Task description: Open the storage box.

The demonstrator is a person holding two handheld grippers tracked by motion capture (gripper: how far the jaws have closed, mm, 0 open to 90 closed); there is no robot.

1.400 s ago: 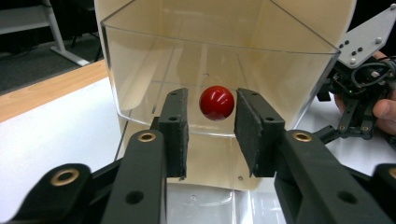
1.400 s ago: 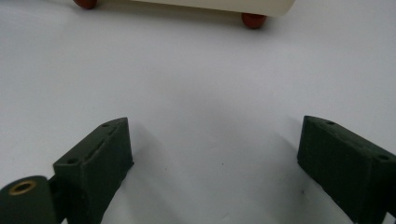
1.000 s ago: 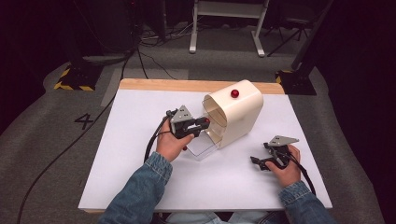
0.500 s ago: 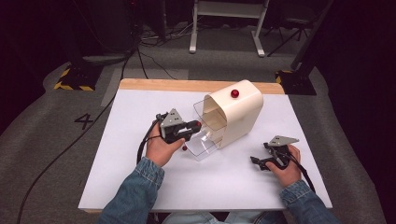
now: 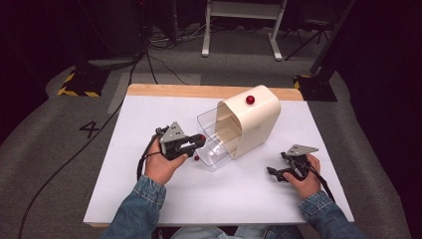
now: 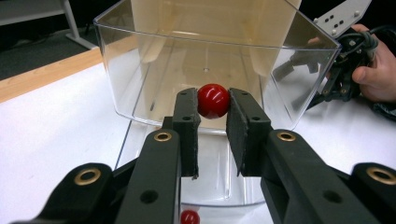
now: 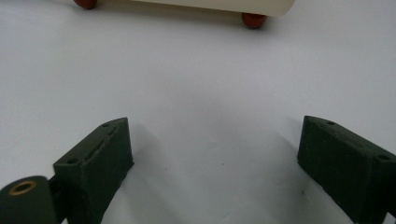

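Left gripper view: our left gripper (image 6: pixel 212 116) pinches the red knob (image 6: pixel 213 100) of the clear drawer (image 6: pixel 140 84), drawn partway from the cream cabinet (image 5: pixel 256 122); beside the cabinet, our right gripper (image 5: pixel 279 172) rests open. Next, we judge, a straight outward pull.

Your left gripper (image 6: pixel 212 135): rear body cut by bottom edge of left gripper view. Small red ball (image 6: pixel 189 218) at bottom edge there, half cut off. Cream housing (image 7: pixel 219 4) in your right gripper view: cut by top edge, thin strip left; two red feet (image 7: pixel 254 20) under it partly cropped. Clear drawer (image 5: pixel 215 142) in high view: rear end hidden inside housing. Your forearms (image 5: pixel 137 211) cut by bottom edge. Room beyond table too dark to read.
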